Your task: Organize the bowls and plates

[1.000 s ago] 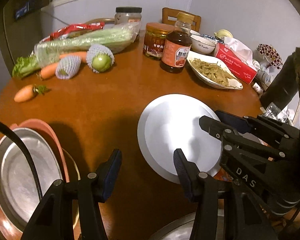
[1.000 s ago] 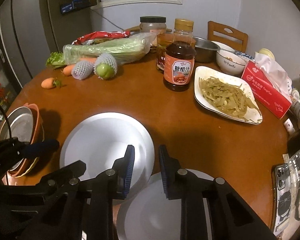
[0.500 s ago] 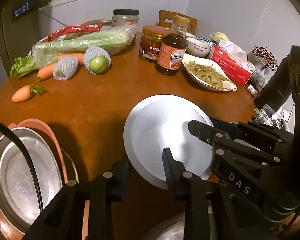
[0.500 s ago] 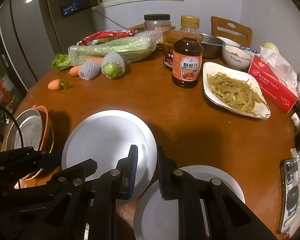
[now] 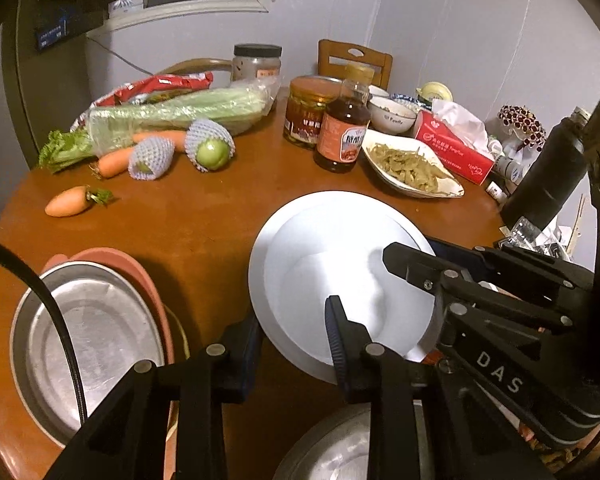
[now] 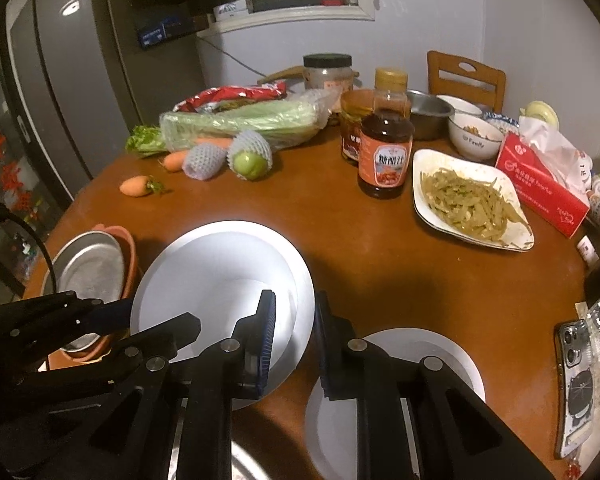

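Plates: a white plate stack (image 6: 220, 276) sits on the near-middle of the brown table (image 6: 380, 264); it looks like a smaller plate nested on a wider one, so stacking seems under way.
Second plate: another white plate (image 6: 452, 364) lies alone just right of the stack, near the table's front edge; likely the next piece to be gathered.
Bowls: a metal bowl in a pink bowl (image 5: 100, 320) sits at the left edge, already nested, well apart from the white stack.
Left gripper (image 5: 294, 342): fingers straddle the left rim of the stack, one outside below the edge, one over the plate; the gap is moderate and I judge the rim is held, though contact is hard to confirm.
Right gripper (image 6: 294, 340): fingers narrow, set either side of the stack's right rim, seemingly pinching it.
Pose: both tools come in low from the near side, angled slightly down, facing each other across the stack.
Why: a two-sided rim hold would keep the stack level for a lift.
Risk: the sauce bottle (image 6: 386, 152) and the dish of food (image 6: 472, 200) stand beyond, clear of the plates.
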Motion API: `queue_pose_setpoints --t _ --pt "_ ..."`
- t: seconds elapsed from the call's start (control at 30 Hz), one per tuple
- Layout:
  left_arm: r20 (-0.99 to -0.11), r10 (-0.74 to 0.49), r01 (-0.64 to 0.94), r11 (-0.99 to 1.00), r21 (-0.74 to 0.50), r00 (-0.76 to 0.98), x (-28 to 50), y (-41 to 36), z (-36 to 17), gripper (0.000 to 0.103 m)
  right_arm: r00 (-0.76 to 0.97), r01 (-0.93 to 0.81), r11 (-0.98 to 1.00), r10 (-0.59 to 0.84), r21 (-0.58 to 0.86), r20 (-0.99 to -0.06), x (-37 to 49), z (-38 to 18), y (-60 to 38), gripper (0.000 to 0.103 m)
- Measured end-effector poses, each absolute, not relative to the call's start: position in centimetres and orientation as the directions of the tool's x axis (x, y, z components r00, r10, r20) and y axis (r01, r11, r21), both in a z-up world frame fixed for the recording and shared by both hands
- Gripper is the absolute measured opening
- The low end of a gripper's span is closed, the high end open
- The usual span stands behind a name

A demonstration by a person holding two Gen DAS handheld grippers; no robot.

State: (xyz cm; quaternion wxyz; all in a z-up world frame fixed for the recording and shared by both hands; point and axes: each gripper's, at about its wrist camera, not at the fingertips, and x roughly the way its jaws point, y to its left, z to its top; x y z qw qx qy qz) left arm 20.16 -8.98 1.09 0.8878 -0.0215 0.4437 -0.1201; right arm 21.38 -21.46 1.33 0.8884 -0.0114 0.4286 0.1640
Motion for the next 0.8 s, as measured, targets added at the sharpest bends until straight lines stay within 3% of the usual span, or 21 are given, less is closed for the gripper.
queue_pose_setpoints --t 0.8 --pt "-0.723 -0.23 0.231 0.968 -0.099 0.652 13.0 -9.0 4.4 0.03 0.664 -0.325 0.939 0.311 0.113 -0.68 14.0 5.7 -21.8 0.021"
